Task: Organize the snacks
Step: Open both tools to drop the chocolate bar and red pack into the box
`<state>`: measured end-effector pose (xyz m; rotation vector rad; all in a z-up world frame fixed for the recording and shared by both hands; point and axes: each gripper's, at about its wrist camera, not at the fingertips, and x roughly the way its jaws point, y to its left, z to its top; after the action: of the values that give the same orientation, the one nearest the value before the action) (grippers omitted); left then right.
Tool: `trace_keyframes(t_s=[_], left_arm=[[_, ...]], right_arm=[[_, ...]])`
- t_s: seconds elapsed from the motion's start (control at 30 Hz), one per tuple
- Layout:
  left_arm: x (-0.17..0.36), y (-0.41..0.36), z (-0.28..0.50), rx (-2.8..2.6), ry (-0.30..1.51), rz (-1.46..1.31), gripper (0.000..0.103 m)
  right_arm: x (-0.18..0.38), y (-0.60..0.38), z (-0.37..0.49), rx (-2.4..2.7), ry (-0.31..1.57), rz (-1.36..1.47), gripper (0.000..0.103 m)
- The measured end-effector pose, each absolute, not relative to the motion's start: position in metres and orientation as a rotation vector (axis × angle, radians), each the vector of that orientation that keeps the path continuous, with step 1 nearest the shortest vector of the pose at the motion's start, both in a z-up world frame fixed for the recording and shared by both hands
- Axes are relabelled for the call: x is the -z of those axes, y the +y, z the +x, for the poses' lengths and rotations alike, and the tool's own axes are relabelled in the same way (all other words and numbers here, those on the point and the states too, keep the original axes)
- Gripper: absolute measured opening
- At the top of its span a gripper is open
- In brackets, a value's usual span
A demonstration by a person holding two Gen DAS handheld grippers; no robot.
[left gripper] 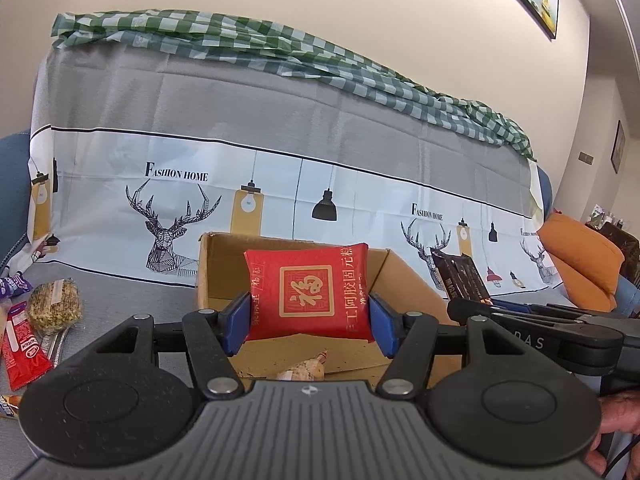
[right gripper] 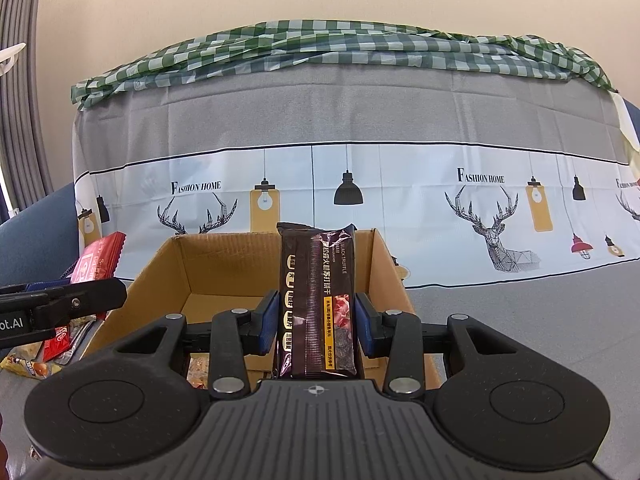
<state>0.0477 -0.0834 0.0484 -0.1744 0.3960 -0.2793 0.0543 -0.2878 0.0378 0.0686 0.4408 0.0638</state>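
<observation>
Both views are bright and evenly lit by soft, diffuse light, with faint shadows and no strong glare. Focus is sharp; fisheye distortion bends straight lines toward the edges, corners dark.

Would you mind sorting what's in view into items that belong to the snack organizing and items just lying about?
Job: red packet in left gripper; dark cracker pack in right gripper; cardboard box; loose snacks.

Lying about: checked cloth; orange cushion.
</observation>
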Motion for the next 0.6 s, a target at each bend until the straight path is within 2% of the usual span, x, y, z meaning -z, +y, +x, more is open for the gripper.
trace_keyframes(t_s=[0.6], left_arm=[[-0.0492, -0.0846, 0.0472, 0.281, 0.396, -0.179, 0.066]], right_arm=[[-0.0381, -0.2874, 0.0545, -0.064, 0.442, 0.067, 0.041]])
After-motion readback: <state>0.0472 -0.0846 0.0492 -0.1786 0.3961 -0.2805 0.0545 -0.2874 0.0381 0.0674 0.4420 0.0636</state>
